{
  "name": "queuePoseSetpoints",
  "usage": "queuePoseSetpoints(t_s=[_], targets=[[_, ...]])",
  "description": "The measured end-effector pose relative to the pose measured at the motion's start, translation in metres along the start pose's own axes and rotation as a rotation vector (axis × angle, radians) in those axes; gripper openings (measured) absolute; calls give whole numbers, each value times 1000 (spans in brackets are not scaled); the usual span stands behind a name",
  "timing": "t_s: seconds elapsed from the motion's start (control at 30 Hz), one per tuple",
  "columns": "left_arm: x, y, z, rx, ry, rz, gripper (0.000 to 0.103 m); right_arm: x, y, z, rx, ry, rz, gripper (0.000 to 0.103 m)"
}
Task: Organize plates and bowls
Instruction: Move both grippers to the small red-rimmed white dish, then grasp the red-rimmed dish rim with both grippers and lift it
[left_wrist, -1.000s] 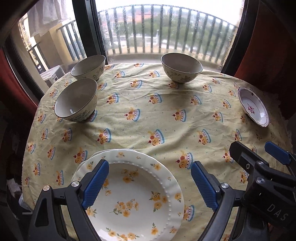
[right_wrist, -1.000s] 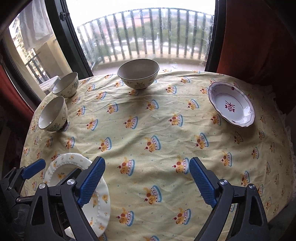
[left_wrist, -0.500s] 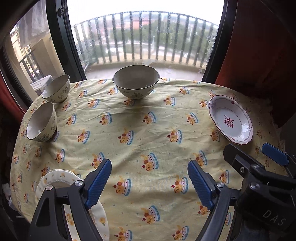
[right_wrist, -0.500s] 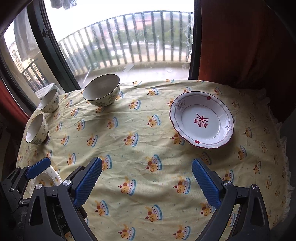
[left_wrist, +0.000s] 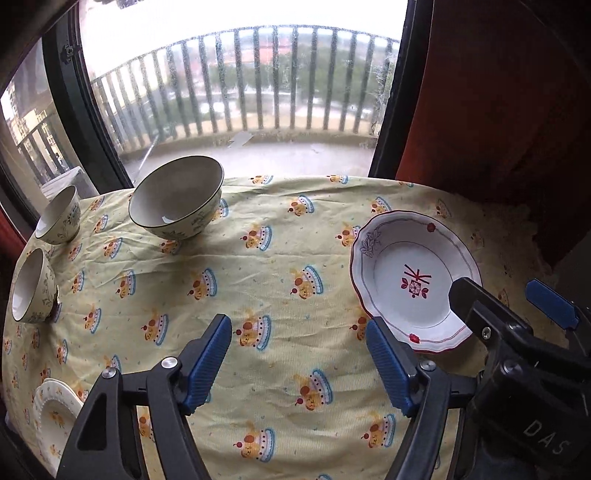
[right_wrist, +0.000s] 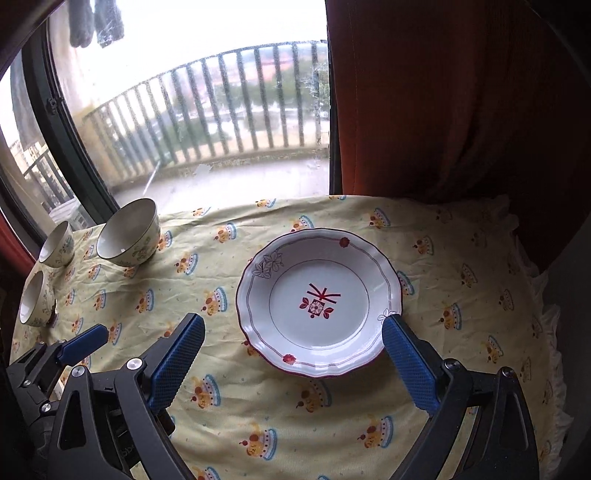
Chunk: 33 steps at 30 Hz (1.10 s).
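A white plate with red trim (right_wrist: 319, 301) lies on the right of the table; it also shows in the left wrist view (left_wrist: 410, 277). My right gripper (right_wrist: 291, 365) is open, its jaws spread just short of the plate's near rim. My left gripper (left_wrist: 299, 363) is open and empty over bare cloth, left of the plate. A large bowl (left_wrist: 177, 201) stands at the back, with two small bowls (left_wrist: 59, 216) (left_wrist: 31, 286) at the left. A floral plate (left_wrist: 55, 417) lies at the near left edge.
The round table wears a yellow crown-print cloth (left_wrist: 280, 258). A window with balcony railing (left_wrist: 258, 92) is behind it and a red curtain (right_wrist: 461, 103) hangs at the right. The right gripper's body (left_wrist: 524, 350) shows beside the red-trimmed plate.
Both grippers have swung to the right. The floral plate slid out to the left edge of view and the red-trimmed plate now sits in front of the right gripper. Both stayed open.
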<state>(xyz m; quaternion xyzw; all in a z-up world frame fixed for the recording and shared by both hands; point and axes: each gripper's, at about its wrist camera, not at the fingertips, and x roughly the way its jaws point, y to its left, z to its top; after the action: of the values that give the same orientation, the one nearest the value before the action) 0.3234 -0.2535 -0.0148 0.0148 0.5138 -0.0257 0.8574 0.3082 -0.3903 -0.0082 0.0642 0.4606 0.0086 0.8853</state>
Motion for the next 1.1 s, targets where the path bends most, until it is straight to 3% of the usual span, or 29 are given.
queuePoseSetpoints(t_s=[0.27,0.7,1.0,1.1], targets=[[52,-29,22,36,4,-2,72,47,-37,17,57,14,-54,83],[109,-61,28,88,66,-34,70,114,-84,14,146,107,-113,80],[109,-68,30,130,71,-33,57,122,-88,12,149,132,-81,54],[109,-64,28,129,74,-44,55,121,-84,14,138,138,-106,54]])
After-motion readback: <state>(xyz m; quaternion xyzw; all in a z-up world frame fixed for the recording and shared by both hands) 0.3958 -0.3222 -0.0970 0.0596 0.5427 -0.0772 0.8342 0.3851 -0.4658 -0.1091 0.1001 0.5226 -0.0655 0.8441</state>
